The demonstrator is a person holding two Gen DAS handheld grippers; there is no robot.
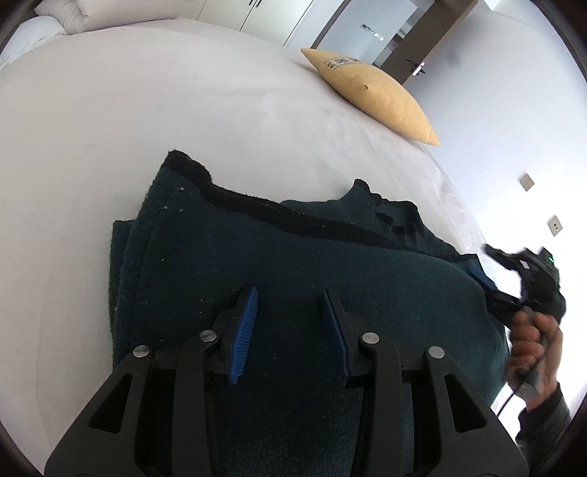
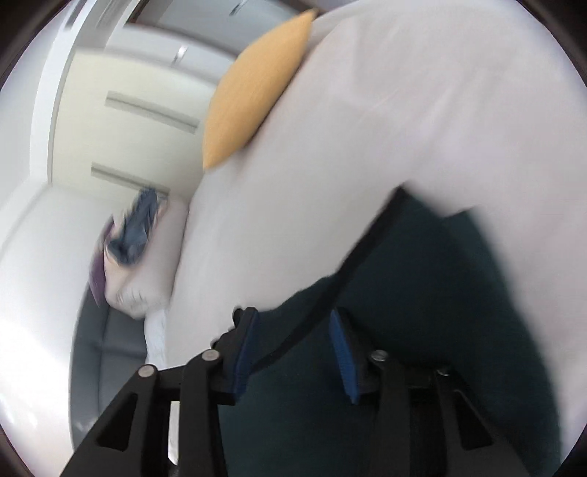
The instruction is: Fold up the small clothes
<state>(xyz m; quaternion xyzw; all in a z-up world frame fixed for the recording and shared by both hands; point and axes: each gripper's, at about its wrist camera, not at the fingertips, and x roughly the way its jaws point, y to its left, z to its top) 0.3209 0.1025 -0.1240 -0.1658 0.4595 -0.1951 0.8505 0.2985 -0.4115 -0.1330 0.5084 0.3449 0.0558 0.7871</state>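
A dark green knitted sweater (image 1: 293,257) with a black trim lies folded on the white bed (image 1: 146,128). My left gripper (image 1: 290,291) hovers over its near part, blue pads (image 1: 244,330) apart and nothing pinched between them. At the sweater's right edge a hand (image 1: 532,345) holds my right gripper (image 1: 513,271). The right wrist view is blurred. There the right gripper (image 2: 293,313) stands open over the sweater (image 2: 422,312), and the black trim runs between its fingers (image 2: 343,356) without being pressed.
A yellow cushion (image 1: 374,95) (image 2: 253,88) lies at the bed's far right edge. White pillows (image 1: 73,14) sit at the far left. Beyond the bed are a wardrobe, a door and a wall with sockets. Blue clothes (image 2: 135,227) lie beside the bed.
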